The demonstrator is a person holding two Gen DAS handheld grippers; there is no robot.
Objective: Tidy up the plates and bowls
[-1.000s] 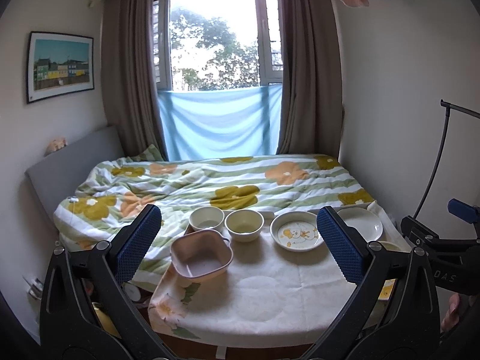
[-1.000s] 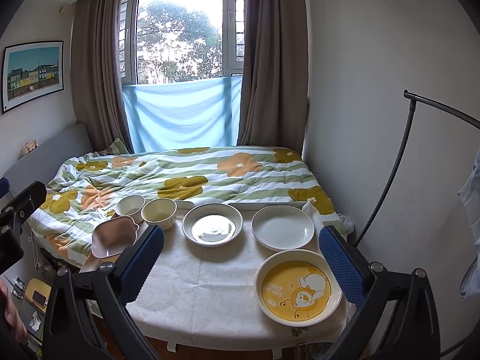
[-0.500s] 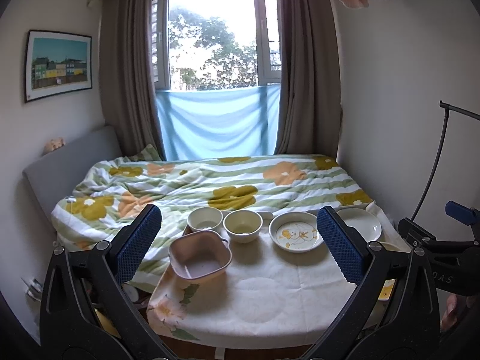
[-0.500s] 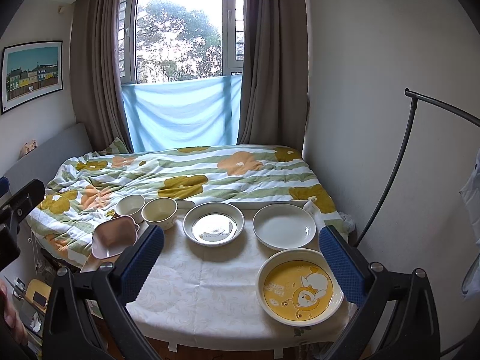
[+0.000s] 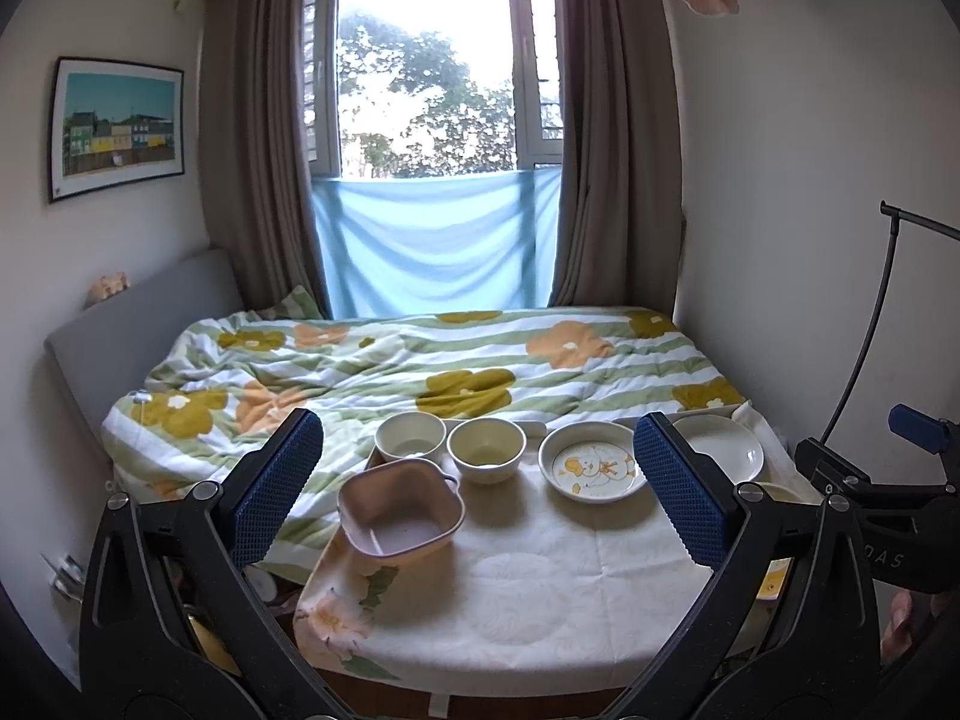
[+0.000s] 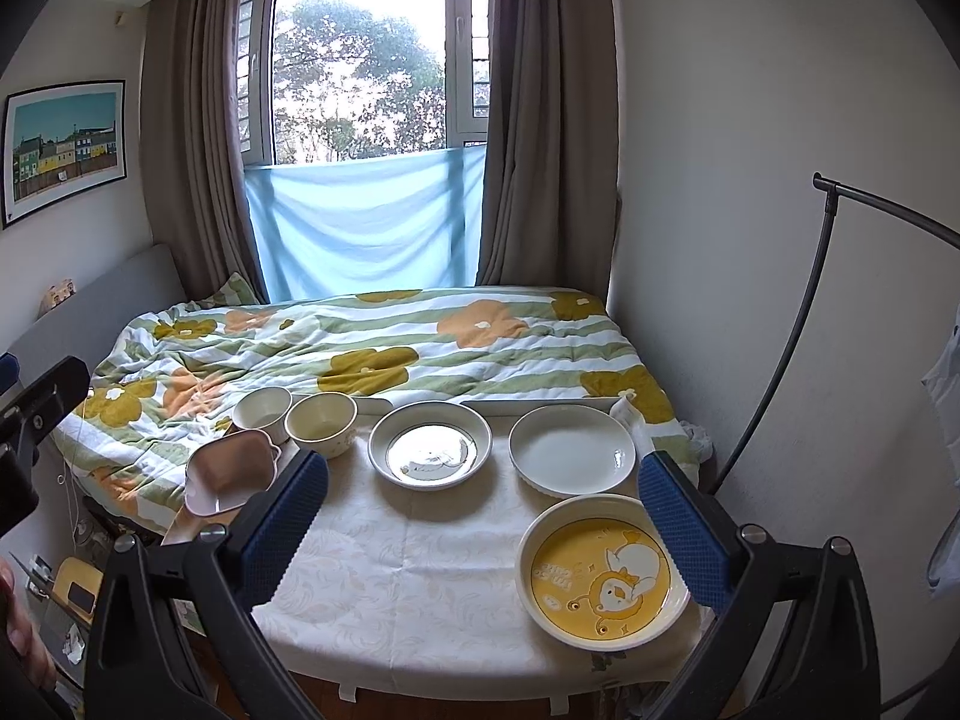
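Both tongs hang back from the bench (image 6: pixel 420 570), spread wide, nothing between the blue pads. From the left wrist view the left tongs (image 5: pixel 477 489) block part of the white plate (image 5: pixel 720 447), and the yellow plate (image 5: pixel 774 582) is almost entirely hidden behind the right-hand finger, just a sliver showing. The right tongs (image 6: pixel 483 534) give the cleaner look: yellow plate (image 6: pixel 603 570) sits at the near right edge, white plate (image 6: pixel 570 450) just behind it, the cartoon dish (image 6: pixel 429 444) beside that, then two round cream bowls (image 6: pixel 321 420) side by side along the far edge against the bed (image 6: pixel 390 354). The pink square bowl (image 6: pixel 231 471) overhangs the left edge. Big open patch of cloth in the near middle.
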